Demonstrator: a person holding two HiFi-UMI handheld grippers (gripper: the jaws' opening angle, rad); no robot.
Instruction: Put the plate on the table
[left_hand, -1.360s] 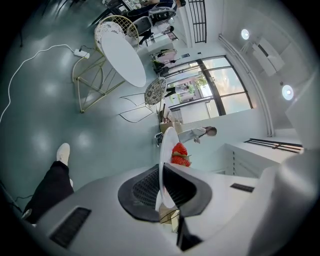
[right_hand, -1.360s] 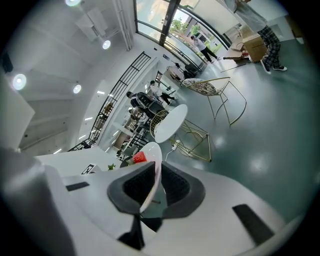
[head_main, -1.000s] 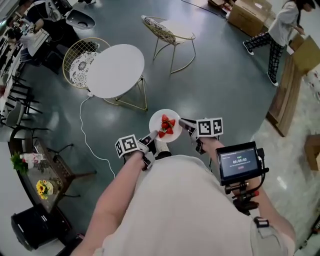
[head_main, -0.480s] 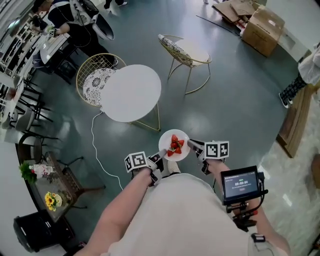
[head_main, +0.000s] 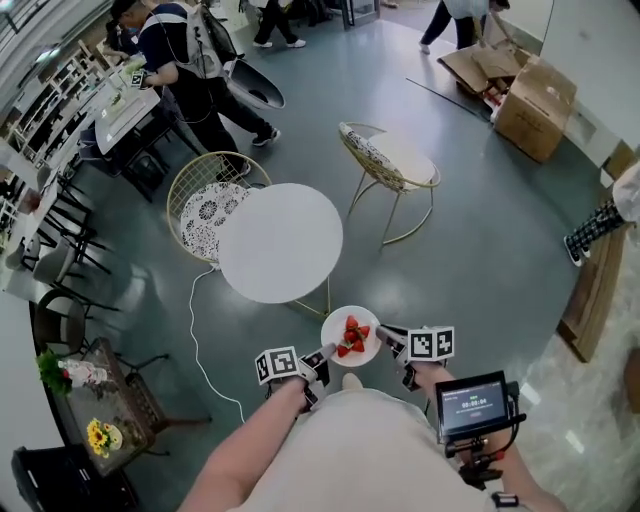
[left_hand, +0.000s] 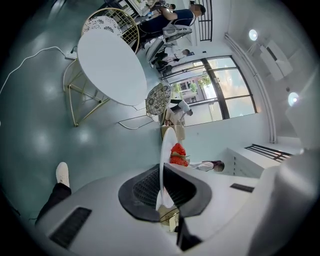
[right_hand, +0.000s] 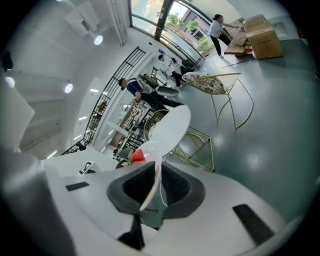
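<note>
A small white plate (head_main: 336, 331) with several strawberries (head_main: 351, 336) on it hangs in the air in front of me, just short of the round white table (head_main: 281, 241). My left gripper (head_main: 322, 355) is shut on the plate's left rim and my right gripper (head_main: 385, 336) is shut on its right rim. In the left gripper view the plate (left_hand: 163, 150) stands edge-on between the jaws, strawberries (left_hand: 177, 154) on its right face, the table (left_hand: 110, 66) ahead. In the right gripper view the plate's rim (right_hand: 152, 180) sits between the jaws, with a strawberry (right_hand: 137, 156) and the table (right_hand: 170, 129) beyond.
A gold wire chair (head_main: 206, 201) stands at the table's left and a second chair (head_main: 393, 158) to its right. A white cable (head_main: 198, 332) trails over the grey floor. People stand at a desk (head_main: 128, 98) far left. Cardboard boxes (head_main: 535, 106) lie at the back right.
I have walked forward with the plate: the round table has come nearer and slid down toward the plate. Both grippers still hold the plate's rims.
</note>
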